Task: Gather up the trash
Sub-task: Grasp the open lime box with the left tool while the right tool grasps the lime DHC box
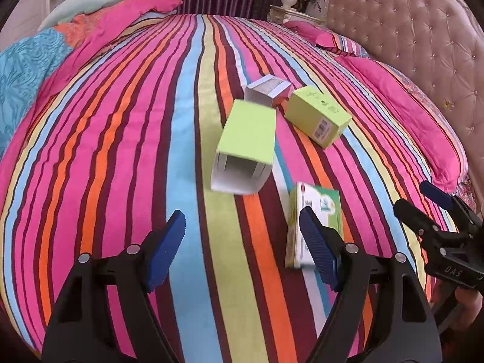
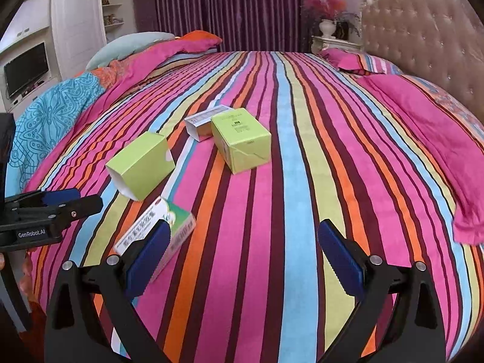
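Several cardboard boxes lie as trash on the striped bedspread (image 1: 121, 151). An open-ended lime box (image 1: 245, 145) (image 2: 142, 166) lies on its side. Beyond it sit a closed lime box (image 1: 317, 115) (image 2: 242, 142) and a small white box (image 1: 269, 90) (image 2: 202, 121). Nearest is a green-and-white medicine box (image 1: 314, 211) (image 2: 163, 224). My left gripper (image 1: 242, 242) (image 2: 78, 201) is open and empty, and its right finger partly hides the medicine box. My right gripper (image 2: 245, 254) (image 1: 420, 201) is also open and empty, with that box behind its left finger.
Pink pillows (image 2: 423, 139) lie along the tufted headboard (image 2: 423, 45) at the right. Rumpled pink and blue bedding (image 2: 60, 112) is piled at the left. Behind stand purple curtains (image 2: 227, 9), a nightstand with a flower vase (image 2: 328, 27) and a white cabinet with a screen (image 2: 27, 66).
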A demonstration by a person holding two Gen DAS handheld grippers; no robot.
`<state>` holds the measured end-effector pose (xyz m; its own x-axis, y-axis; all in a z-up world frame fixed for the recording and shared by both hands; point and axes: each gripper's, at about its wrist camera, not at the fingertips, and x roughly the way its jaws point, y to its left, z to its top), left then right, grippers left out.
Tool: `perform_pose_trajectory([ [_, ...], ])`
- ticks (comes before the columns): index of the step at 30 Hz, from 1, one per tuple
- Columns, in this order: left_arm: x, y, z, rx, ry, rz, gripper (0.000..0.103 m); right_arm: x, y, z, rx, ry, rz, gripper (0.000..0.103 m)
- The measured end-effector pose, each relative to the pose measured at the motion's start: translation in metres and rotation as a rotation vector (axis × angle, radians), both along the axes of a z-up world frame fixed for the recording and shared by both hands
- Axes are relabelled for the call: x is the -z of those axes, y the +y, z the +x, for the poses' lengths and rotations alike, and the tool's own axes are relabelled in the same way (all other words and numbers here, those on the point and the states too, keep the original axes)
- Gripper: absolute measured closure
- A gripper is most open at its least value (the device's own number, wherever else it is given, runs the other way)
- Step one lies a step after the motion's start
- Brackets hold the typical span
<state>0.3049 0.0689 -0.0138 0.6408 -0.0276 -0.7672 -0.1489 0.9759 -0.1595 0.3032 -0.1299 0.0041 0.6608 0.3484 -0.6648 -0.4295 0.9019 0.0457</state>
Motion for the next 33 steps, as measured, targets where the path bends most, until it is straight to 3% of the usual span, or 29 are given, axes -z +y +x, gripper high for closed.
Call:
perform_pose_trajectory([
  [9,0.002,0.006,0.035,-0.006,0.028,0.038,0.027,0.001,0.008,0.037,-0.035,0.013,-0.004,0.009],
  [18,0.009,0.011,0.059,-0.021,0.04,0.007,0.027,0.005,0.02,0.067,-0.063,0.013,-0.04,0.009],
  [27,0.02,0.011,0.084,-0.035,0.076,0.029,0.027,0.009,0.032,0.094,-0.087,0.003,-0.097,0.01],
  [33,0.029,0.015,0.093,-0.034,0.087,0.015,0.027,0.016,0.034,0.106,-0.083,0.022,-0.082,0.01],
])
